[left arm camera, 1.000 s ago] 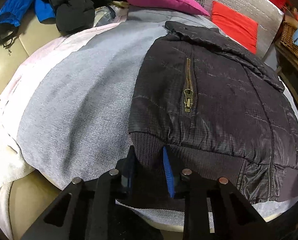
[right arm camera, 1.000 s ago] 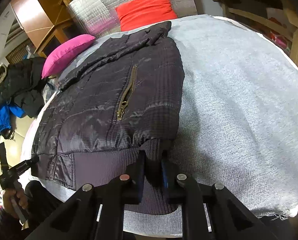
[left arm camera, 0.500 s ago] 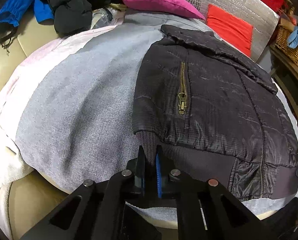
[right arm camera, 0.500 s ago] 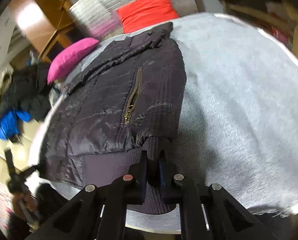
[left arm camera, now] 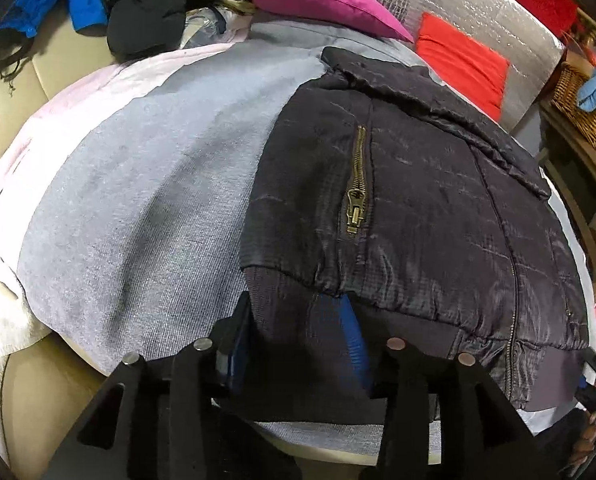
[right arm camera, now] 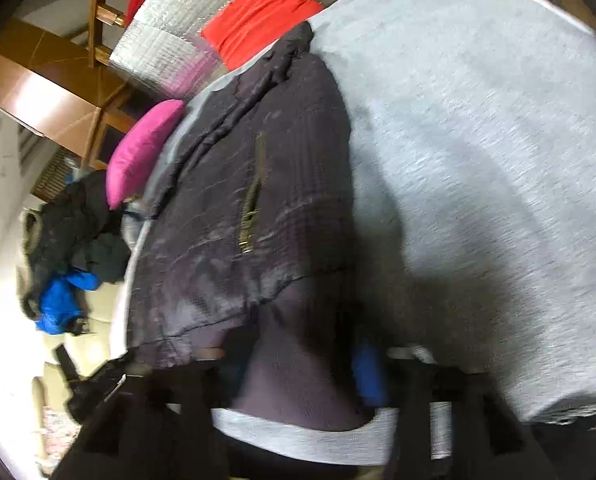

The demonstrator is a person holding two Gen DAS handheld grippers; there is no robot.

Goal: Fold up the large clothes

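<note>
Presently the black jacket (left arm camera: 410,200) lies folded on the grey blanket (left arm camera: 137,200); left gripper (left arm camera: 298,336) and right gripper (right arm camera: 302,364) have just been opening, jaws apart astride its ribbed hem; release step, apparently, right view being blurred; next, withdraw clear.

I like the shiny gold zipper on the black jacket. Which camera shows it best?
The left wrist view: there the zipper on the black jacket is sharp, teeth and pull clear. The right wrist view shows the same zipper, but blurred into a dull streak.
</note>
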